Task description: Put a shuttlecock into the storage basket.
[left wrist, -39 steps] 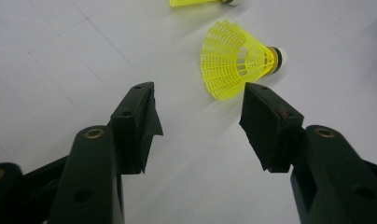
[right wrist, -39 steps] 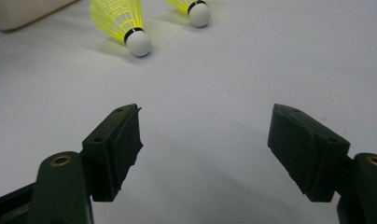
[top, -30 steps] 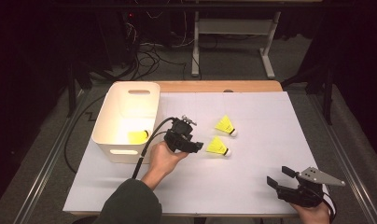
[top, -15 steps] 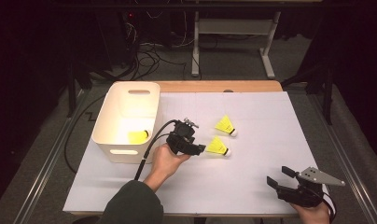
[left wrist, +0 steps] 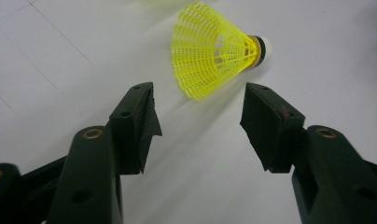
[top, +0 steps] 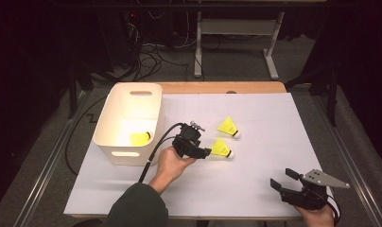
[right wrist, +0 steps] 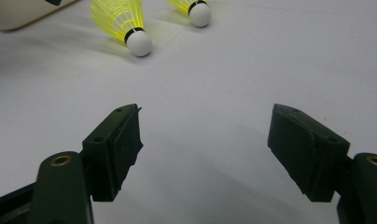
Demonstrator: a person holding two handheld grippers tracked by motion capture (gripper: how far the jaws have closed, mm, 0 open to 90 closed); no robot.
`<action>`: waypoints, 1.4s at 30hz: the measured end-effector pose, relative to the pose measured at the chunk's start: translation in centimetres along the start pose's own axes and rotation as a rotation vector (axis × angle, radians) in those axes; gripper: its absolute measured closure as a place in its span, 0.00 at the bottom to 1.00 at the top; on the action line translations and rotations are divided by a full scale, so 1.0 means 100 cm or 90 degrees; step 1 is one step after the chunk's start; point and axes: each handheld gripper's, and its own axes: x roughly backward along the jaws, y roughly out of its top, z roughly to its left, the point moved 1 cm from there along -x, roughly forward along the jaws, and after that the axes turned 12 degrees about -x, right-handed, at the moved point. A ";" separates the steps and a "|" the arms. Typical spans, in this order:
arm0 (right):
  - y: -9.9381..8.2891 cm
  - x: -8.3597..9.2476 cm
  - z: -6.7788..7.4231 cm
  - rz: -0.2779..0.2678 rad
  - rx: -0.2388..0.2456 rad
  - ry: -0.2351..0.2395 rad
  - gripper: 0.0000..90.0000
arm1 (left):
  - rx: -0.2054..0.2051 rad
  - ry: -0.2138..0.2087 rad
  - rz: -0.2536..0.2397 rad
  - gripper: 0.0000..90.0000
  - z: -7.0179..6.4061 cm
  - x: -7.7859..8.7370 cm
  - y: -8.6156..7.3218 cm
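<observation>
Two yellow shuttlecocks lie on the white table cover: a nearer one (top: 221,148) and a farther one (top: 228,127). A third shuttlecock (top: 140,138) rests inside the white bin (top: 104,124) at the left. My left gripper (top: 205,152) sits just left of the nearer shuttlecock. In the left gripper view that shuttlecock (left wrist: 210,49) lies just beyond the left gripper (left wrist: 199,93), whose jaws stand open and apart from it. My right gripper (top: 281,178) rests near the front right edge. The right gripper (right wrist: 205,112) is open over bare cover, with both shuttlecocks (right wrist: 123,21) (right wrist: 193,8) far ahead.
The bin stands at the table's left, close behind my left hand. A black cable (top: 153,151) trails from the left gripper past the bin's front corner. A wooden table edge (top: 227,87) runs along the back, with a white stand frame (top: 236,28) on the floor beyond.
My left gripper has edged a little to the right, closer to the nearer shuttlecock. The right gripper and the shuttlecocks have stayed where they were.
</observation>
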 end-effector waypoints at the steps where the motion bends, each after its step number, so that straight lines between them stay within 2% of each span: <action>1: 0.000 0.000 0.000 0.000 0.000 0.000 0.29 | 0.000 -0.001 0.001 0.50 0.000 -0.001 0.000; 6: 0.000 0.000 0.000 0.002 -0.001 -0.002 0.29 | -0.013 0.000 0.007 0.50 -0.001 -0.004 0.002; 16: 0.000 0.000 0.000 0.002 0.000 -0.002 0.29 | -0.021 -0.004 0.012 0.50 -0.003 -0.010 0.008; 20: 0.000 0.000 0.000 0.003 -0.001 -0.003 0.29 | -0.035 0.008 0.022 0.50 -0.004 -0.012 0.010; 42: 0.000 0.000 0.000 0.002 0.000 -0.002 0.29 | -0.037 -0.010 0.008 0.52 -0.006 -0.025 0.020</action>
